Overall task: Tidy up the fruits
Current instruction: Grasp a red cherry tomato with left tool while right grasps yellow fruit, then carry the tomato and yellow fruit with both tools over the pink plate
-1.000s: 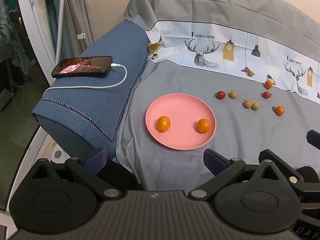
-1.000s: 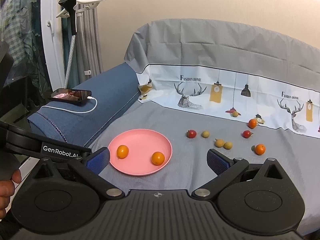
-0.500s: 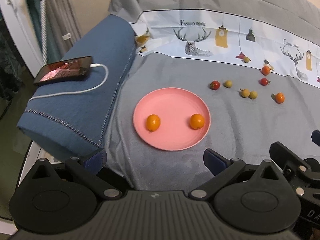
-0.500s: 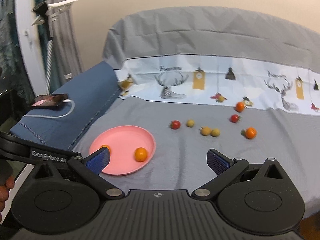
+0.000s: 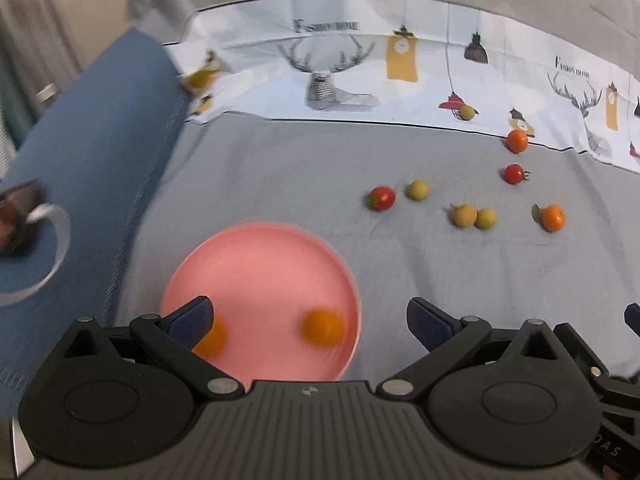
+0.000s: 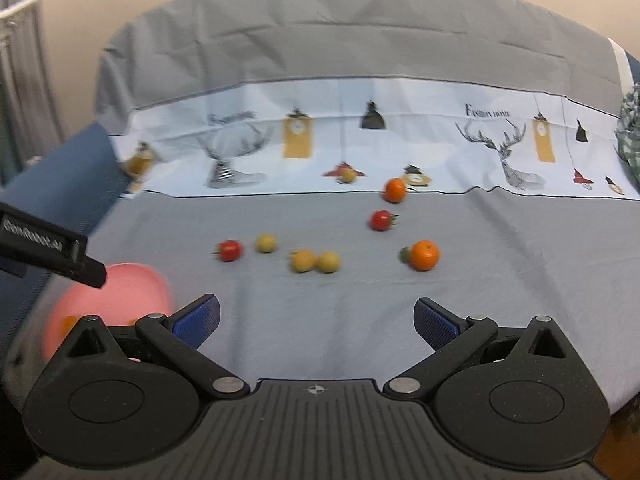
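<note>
A pink plate (image 5: 260, 264) lies on the grey sofa cover and holds two oranges, one (image 5: 322, 328) on its right side and one (image 5: 212, 340) half behind my left finger. My left gripper (image 5: 308, 318) hovers open over the plate's near edge. Loose fruit lies further right: a red tomato (image 5: 381, 198), yellow-green fruits (image 5: 418, 190) (image 5: 464, 215) (image 5: 485, 218), another tomato (image 5: 513, 173) and oranges (image 5: 553, 217) (image 5: 517, 140). My right gripper (image 6: 316, 318) is open above bare cloth, short of the same fruits (image 6: 304, 261) (image 6: 425, 255) (image 6: 229, 250). The plate (image 6: 120, 288) shows at its left.
A blue armrest (image 5: 88, 152) with a phone (image 5: 16, 216) and white cable (image 5: 56, 248) borders the left. The printed white band (image 5: 360, 80) of the cover rises at the back. The left gripper's body (image 6: 48, 244) crosses the right wrist view's left edge.
Both grippers have moved forward and to the right, toward the sofa seat. The plate now sits close under the left gripper, and the loose fruits look larger in both views. Both stay open.
</note>
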Tool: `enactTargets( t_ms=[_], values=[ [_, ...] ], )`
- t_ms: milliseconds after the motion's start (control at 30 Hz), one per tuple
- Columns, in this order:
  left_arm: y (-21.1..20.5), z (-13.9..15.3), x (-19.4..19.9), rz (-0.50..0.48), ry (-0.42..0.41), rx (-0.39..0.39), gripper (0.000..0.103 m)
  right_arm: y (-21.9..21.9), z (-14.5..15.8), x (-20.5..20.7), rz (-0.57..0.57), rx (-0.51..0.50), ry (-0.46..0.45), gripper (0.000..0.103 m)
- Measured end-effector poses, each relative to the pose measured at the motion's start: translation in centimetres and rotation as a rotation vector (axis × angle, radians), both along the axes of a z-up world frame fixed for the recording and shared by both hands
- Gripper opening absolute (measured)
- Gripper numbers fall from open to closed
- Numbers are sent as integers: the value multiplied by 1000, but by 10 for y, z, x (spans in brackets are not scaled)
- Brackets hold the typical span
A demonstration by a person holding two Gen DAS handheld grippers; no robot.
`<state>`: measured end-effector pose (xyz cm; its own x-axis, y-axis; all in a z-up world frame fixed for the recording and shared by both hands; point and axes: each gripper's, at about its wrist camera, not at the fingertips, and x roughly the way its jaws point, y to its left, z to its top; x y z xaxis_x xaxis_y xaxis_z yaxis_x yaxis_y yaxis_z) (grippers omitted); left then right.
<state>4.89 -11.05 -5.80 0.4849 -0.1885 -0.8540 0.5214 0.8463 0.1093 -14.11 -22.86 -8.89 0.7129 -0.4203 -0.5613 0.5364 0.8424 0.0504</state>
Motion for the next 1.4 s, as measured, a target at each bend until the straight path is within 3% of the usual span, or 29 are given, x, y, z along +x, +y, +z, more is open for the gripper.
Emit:
enactTargets(
  t_ms=[200,333,533,600,633,1100,1133,1167,1200,1233,1267,1400],
  values=[
    [-68,-47,54,-86,47,16,103,-53,-50,65,-28,4,89,102],
    [-102,-81,90,-90,44,45,103,-83,-79,102,-41,17,127,102],
    [-126,-129,133,-70,84,74,103,-112,-110,151,-32,42,181,102],
    [-130,-145,144,-69,104,83,103,-111,-117,154,-15,-21,136,102],
    [-128,-145,147,-62,89,45,103,-109,-120,154,-4,-41,116,102],
    [-133,-146,150,-56,69,56,103,-111,-121,153,0,-54,81,102],
    [-133,-145,149,-52,70,61,101,-111,-121,152,-1,-53,83,100],
    [-133,-142,148,-51,63,54,88,-110,-119,152,0,-45,87,82],
    [-132,-137,144,-50,47,48,58,-108,-116,150,4,-40,79,66],
    [-133,-132,140,-58,31,48,37,-104,-112,148,22,-41,73,29],
    [-135,-129,137,-71,29,58,32,-101,-109,148,40,-46,79,30],
    [-127,-115,129,-79,41,21,32,-102,-106,146,35,-24,79,30]
  ],
)
